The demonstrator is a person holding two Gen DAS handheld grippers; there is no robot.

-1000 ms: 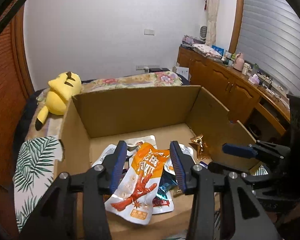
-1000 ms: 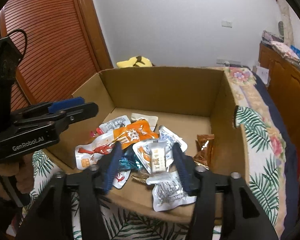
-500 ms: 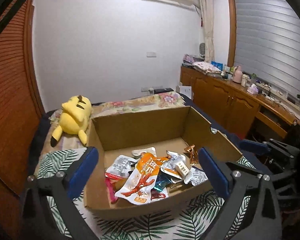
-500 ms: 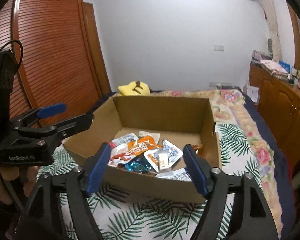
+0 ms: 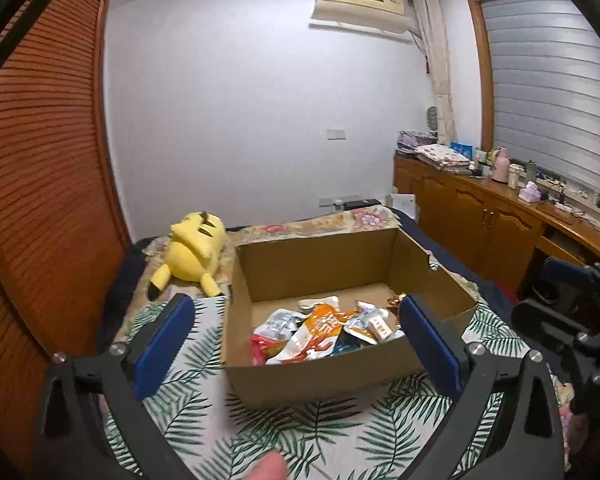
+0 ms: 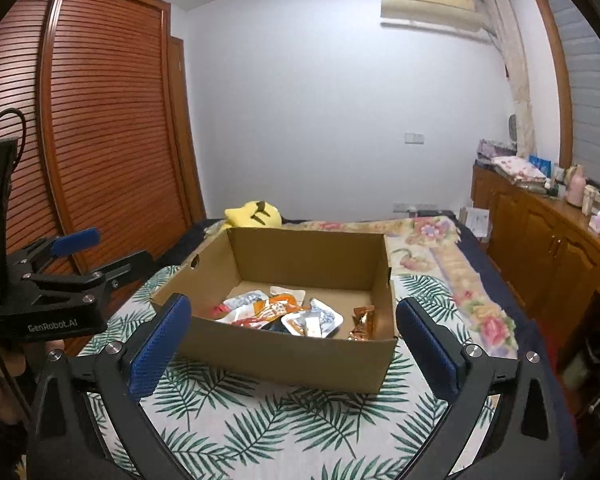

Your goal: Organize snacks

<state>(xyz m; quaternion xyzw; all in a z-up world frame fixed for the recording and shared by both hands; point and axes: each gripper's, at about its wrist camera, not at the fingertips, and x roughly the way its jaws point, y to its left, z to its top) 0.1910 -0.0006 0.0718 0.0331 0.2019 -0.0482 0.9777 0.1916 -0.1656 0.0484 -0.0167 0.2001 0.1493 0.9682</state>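
Note:
An open cardboard box [image 5: 316, 376] stands on the leaf-print bedspread and also shows in the right wrist view [image 6: 288, 356]. Inside lie several snack packets, among them an orange packet [image 5: 320, 326] [image 6: 282, 306], a white tray packet [image 6: 312, 322] and a gold wrapper [image 6: 362, 322]. My left gripper [image 5: 296, 344] is wide open and empty, held back from the box's near wall. My right gripper [image 6: 292, 344] is wide open and empty, also in front of the box. Each gripper shows at the side of the other's view.
A yellow plush toy [image 5: 194, 250] lies behind the box on the left. A wooden louvered wardrobe [image 6: 100, 160] stands to the left. A wooden sideboard [image 5: 500, 220] with small items runs along the right. The bedspread [image 6: 280, 420] spreads in front of the box.
Both grippers have opened wide and pulled back and up from inside the box to in front of it. The snacks stay in the box.

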